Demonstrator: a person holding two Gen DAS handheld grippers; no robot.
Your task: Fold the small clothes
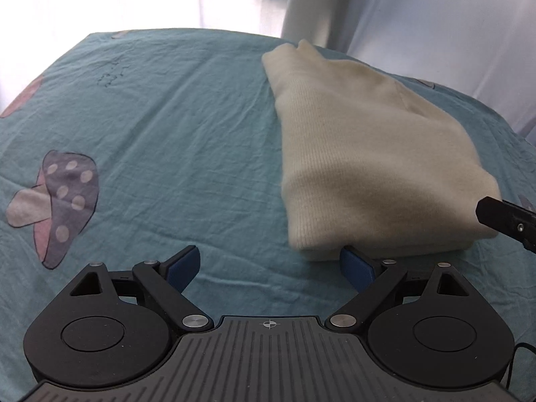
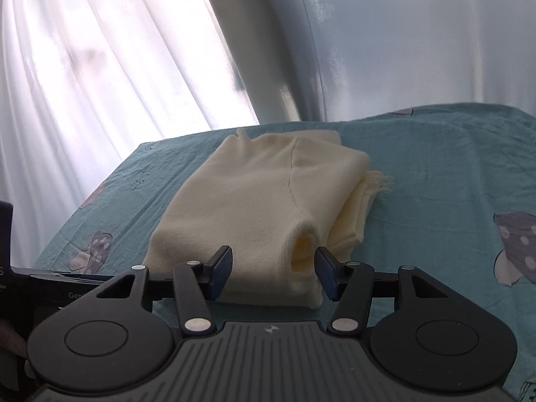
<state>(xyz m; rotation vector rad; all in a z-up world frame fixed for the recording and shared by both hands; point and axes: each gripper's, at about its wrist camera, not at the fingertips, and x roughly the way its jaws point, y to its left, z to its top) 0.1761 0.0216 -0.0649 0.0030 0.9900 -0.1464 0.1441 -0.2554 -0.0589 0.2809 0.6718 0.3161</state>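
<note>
A cream knit garment (image 1: 361, 154) lies folded in a thick stack on the teal bedsheet (image 1: 174, 117). My left gripper (image 1: 269, 264) is open just in front of the stack's near left corner, its right pad close to the fold and nothing between the fingers. A black fingertip of my right gripper (image 1: 502, 217) reaches in at the stack's right side. In the right wrist view the garment (image 2: 261, 197) fills the middle, with a frayed edge at its right. My right gripper (image 2: 273, 264) stands open over the stack's near end, and the pads do not press the cloth.
The sheet carries mushroom prints (image 1: 57, 201) (image 2: 516, 244). A bright white curtain (image 2: 100, 67) and a pale grey wall (image 2: 402, 33) stand behind the bed's far edge. The other gripper's black body (image 2: 40, 278) shows at the left of the right wrist view.
</note>
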